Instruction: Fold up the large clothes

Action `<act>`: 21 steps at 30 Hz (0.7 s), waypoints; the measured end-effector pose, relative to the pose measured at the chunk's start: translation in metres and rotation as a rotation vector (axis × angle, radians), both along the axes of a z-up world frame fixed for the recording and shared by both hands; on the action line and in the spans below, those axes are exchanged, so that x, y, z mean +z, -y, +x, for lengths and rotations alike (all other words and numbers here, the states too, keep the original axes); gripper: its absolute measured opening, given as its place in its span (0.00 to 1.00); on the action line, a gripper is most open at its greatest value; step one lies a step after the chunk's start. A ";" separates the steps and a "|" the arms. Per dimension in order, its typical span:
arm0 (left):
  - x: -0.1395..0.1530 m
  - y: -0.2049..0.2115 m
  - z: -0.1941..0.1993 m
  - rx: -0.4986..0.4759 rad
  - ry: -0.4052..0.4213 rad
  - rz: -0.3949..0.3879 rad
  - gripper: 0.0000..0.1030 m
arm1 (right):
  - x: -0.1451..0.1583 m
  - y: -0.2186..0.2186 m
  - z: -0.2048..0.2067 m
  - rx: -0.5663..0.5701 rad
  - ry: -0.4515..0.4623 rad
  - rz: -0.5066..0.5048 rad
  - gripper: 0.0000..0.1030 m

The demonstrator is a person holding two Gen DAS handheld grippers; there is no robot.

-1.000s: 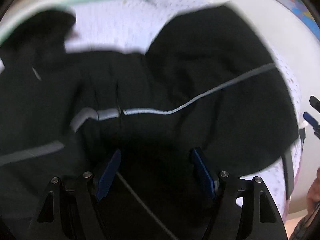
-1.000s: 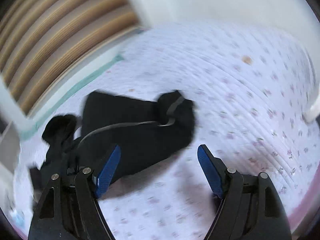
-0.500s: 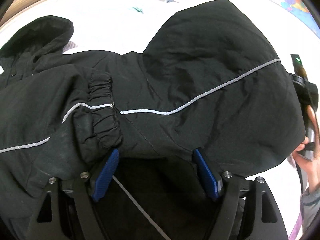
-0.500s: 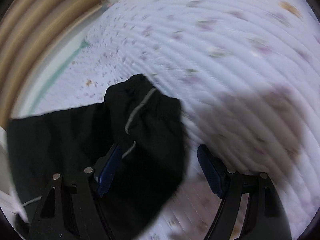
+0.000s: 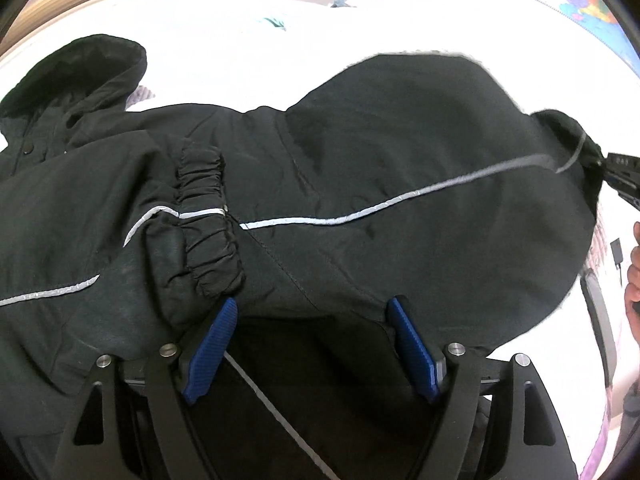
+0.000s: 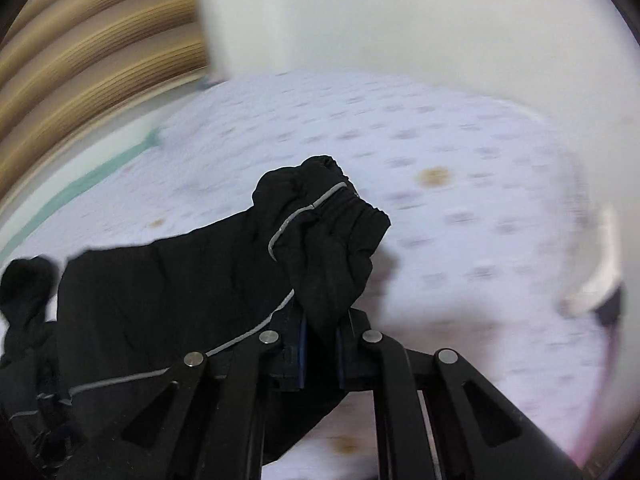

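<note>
A black hooded jacket [image 5: 360,184] with grey reflective piping lies on the bed. Its hood [image 5: 92,68] is at the far left, and one sleeve with an elastic cuff [image 5: 208,220] is folded across the body. My left gripper [image 5: 312,344] is open, its blue pads just above the jacket's near edge. My right gripper [image 6: 320,344] is shut on the other sleeve's cuff [image 6: 328,232] and holds it lifted off the bed. The right gripper also shows in the left wrist view [image 5: 620,176] at the far right, at the sleeve's end.
The bed has a white quilted cover with small flower prints [image 6: 460,168]. A wooden slatted headboard [image 6: 92,60] stands at the left. A white wall [image 6: 400,12] lies beyond the bed. A person's hand [image 5: 632,272] is at the right edge.
My right gripper came down over the right sleeve's cuff, shut on it and lifted it. The left gripper stayed open over the jacket's near edge.
</note>
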State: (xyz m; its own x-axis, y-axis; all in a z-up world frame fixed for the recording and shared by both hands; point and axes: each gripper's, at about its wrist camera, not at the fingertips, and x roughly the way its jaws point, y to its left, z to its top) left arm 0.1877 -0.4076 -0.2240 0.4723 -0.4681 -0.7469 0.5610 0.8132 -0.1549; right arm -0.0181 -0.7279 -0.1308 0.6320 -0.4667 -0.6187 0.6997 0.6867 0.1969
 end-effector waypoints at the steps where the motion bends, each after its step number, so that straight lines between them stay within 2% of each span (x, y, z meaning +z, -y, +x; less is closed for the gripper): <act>1: 0.001 0.001 -0.001 -0.001 0.000 0.004 0.77 | -0.003 0.005 -0.004 -0.026 -0.017 0.006 0.13; 4: 0.003 0.002 -0.002 0.000 -0.002 0.015 0.77 | -0.029 0.017 -0.011 -0.097 -0.057 0.119 0.12; 7: 0.011 0.001 -0.001 -0.010 -0.036 0.029 0.77 | -0.025 0.004 -0.007 -0.101 -0.084 0.122 0.12; 10: 0.038 -0.016 -0.008 -0.018 -0.052 0.010 0.77 | 0.005 -0.016 -0.016 -0.020 -0.027 0.106 0.12; 14: 0.091 -0.068 -0.016 0.044 -0.006 -0.023 0.77 | 0.057 -0.062 -0.013 0.084 0.023 0.017 0.12; 17: 0.127 -0.120 -0.026 0.102 0.067 0.015 0.77 | 0.091 -0.108 0.004 0.173 0.054 -0.023 0.12; 21: 0.150 -0.179 -0.038 0.164 0.121 0.081 0.77 | 0.128 -0.193 0.030 0.313 0.078 -0.088 0.12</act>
State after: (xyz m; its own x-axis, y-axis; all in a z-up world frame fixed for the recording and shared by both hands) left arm 0.1495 -0.2284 -0.0744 0.6259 -0.3184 -0.7119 0.4308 0.9021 -0.0248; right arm 0.0119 -0.5350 -0.0027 0.7970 -0.2919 -0.5288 0.4372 0.8828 0.1717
